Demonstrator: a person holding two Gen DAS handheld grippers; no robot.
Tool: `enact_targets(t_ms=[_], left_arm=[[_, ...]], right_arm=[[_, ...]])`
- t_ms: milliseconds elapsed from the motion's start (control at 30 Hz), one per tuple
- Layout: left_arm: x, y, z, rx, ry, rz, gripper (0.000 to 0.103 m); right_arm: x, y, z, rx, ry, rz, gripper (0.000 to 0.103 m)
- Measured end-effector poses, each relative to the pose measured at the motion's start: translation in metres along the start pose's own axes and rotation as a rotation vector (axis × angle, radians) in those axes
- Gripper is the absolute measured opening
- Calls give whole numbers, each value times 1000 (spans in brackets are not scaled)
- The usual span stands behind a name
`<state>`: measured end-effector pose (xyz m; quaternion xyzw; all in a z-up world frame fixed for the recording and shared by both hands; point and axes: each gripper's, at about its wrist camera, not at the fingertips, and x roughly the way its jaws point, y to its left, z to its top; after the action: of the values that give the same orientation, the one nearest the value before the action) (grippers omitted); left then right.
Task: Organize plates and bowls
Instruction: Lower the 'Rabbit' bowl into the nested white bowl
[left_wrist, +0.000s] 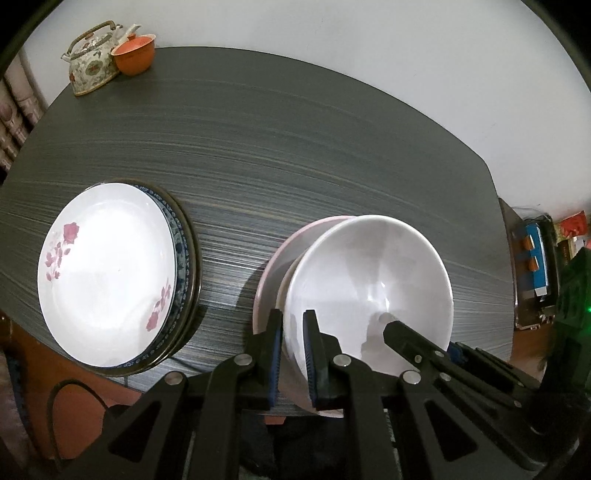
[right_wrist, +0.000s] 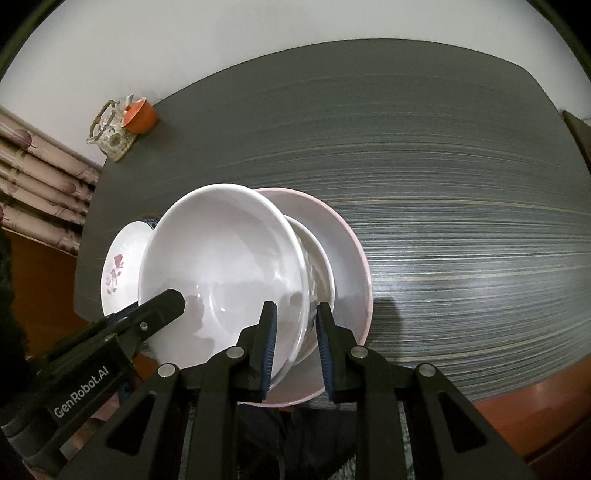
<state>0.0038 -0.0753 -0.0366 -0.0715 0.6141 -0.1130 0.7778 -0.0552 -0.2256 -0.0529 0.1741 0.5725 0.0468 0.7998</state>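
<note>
The dark streaked bench (left_wrist: 332, 155) carried everything, with a pale wall behind it. On its left part lay a stack of plates (left_wrist: 110, 273), a white one with pink flowers on top of a blue-patterned one. Right of the stack sat a wide pink-rimmed bowl (right_wrist: 351, 266) with a smaller white bowl (right_wrist: 317, 258) nested in it. Above these a large white bowl (left_wrist: 369, 280) was carried tilted, held from both sides. The left hand-held gripper (left_wrist: 293, 354) was closed narrow on its near left rim, one pad inside and one outside. The right hand-held gripper (right_wrist: 295, 354) pinched the opposite rim in the same manner. At the far left corner stood a flowered teapot (left_wrist: 92, 59), with a small orange cup (left_wrist: 133, 53) touching it.
</note>
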Motion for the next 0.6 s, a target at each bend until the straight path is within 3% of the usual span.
enact_targets(t_ms=[600], left_arm=[[11, 1, 3, -9, 22, 1, 11]], right_arm=[[1, 1, 0, 2, 5, 0, 24]])
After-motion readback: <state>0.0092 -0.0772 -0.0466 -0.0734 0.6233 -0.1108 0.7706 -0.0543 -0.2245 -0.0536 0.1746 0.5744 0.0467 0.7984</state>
